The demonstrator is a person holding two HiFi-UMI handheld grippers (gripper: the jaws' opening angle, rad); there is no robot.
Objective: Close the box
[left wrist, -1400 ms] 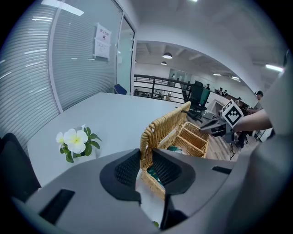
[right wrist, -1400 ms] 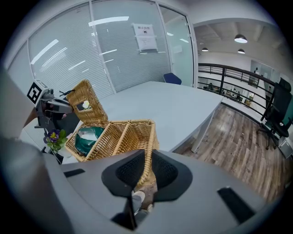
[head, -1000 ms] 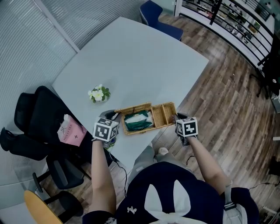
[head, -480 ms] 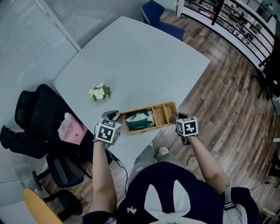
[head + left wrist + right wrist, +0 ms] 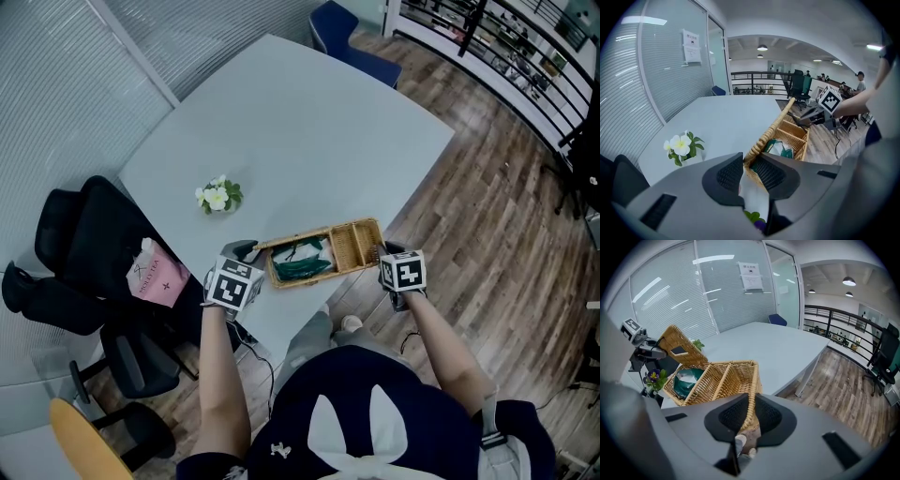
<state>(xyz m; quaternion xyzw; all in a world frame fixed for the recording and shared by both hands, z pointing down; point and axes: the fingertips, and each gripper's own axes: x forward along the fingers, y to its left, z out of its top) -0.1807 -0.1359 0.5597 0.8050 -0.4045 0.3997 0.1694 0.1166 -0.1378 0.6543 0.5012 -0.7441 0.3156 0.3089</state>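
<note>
Pale grey table (image 5: pixel 309 122) fills the head view, and we find the wicker box (image 5: pixel 323 253) lying along its near edge, its right end at the rim above the wood floor (image 5: pixel 487 187). From above the lid looks like a thin strip. Only the right gripper view shows us the lid (image 5: pixel 682 348) tilted up over the box's left end, with a green packet (image 5: pixel 686 380) in the compartment beneath it. The left gripper (image 5: pixel 747 171) has its jaws narrowed onto the lid's woven edge. The right gripper (image 5: pixel 750 413) pinches the box's right end wall in the same narrow way.

A small pot of white flowers (image 5: pixel 217 196) stands on the table near the box's left end, apart from it. A black chair (image 5: pixel 84 253) carrying a pink bag (image 5: pixel 155 281) crowds the table's left edge beside the left gripper. Beyond the box the table lies open as far as a blue chair (image 5: pixel 347 37).
</note>
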